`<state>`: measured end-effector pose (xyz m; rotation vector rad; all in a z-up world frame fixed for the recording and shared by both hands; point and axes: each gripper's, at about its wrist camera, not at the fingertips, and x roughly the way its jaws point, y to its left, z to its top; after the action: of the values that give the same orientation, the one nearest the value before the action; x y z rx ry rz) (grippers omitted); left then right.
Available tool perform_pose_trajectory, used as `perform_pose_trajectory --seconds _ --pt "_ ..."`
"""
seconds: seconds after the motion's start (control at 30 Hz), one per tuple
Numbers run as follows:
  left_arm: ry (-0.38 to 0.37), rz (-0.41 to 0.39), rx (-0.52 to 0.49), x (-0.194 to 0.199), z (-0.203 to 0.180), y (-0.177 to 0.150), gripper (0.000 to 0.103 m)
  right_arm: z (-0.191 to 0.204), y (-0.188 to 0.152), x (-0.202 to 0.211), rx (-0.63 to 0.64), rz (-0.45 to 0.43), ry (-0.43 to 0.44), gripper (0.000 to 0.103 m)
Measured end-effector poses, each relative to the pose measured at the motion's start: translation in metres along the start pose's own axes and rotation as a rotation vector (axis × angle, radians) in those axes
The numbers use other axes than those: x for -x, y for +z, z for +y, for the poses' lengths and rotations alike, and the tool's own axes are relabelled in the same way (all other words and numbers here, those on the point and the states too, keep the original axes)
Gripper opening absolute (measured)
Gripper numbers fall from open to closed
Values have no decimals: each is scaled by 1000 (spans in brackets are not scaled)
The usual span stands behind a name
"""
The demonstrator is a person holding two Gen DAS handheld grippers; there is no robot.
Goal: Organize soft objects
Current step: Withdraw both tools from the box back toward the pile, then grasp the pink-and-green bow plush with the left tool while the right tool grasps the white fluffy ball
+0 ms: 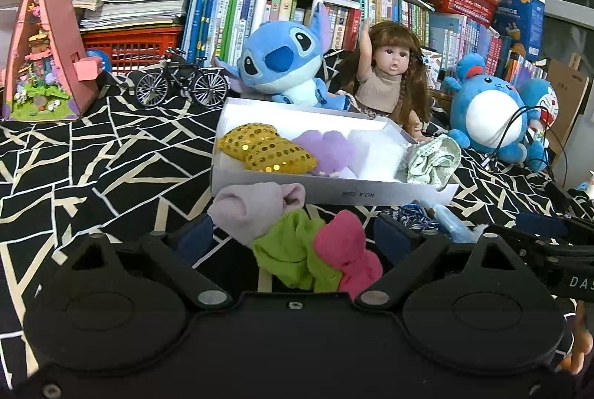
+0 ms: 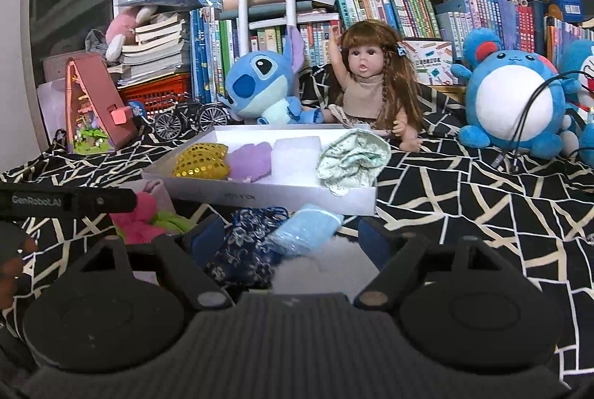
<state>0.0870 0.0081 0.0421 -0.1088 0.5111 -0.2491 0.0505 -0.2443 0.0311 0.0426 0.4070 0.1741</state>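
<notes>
Left wrist view: the left gripper has its jaws spread wide and holds nothing. Between and just ahead of them lie three loose soft pieces on the patterned black cloth: a pale pink piece, a green piece and a hot pink piece, bunched together and touching. None looks pinched by the jaws.

Right wrist view: the right gripper likewise stands wide open and empty-handed. Inside its span lie a dark blue floral piece, a light blue piece and something white and fluffy, the last too blurred to name.

Just beyond both piles sits the white box, its near wall close to the loose pieces. Inside, from left to right, are a gold sequinned cushion, a purple fluffy piece, a white block and a mint patterned cloth that spills over the right end wall. Behind the box sit a blue plush, a doll and a round blue plush, all apart from the box.

By my judgement the job is partly done: four soft items are boxed and about six wait outside. The mint cloth may want tucking in. Room in the box looks tight, so the rest may need stacking or pressing between those already there.
</notes>
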Motion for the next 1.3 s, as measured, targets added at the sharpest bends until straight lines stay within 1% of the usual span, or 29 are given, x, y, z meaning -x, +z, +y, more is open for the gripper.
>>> perform_pose_trajectory --seconds 0.33,0.53,0.97,1.07,1.2,1.3 --pt "39 -5 20 10 12 -12 93 -2 -12 7 11 -7 -36 88" --pt "61 -18 13 15 14 -16 93 -4 -16 8 8 -6 -50 88" --pt "71 -3 30 15 22 -28 92 -5 -25 6 16 15 -77 88" --pt "58 -3 45 15 23 -28 91 -5 -27 4 19 19 -82 88" --pt "7 -5 55 18 18 -29 90 -6 -30 2 22 29 -87 88" --pt "-29 -9 37 17 10 -28 90 -7 -32 1 21 36 -86 88"
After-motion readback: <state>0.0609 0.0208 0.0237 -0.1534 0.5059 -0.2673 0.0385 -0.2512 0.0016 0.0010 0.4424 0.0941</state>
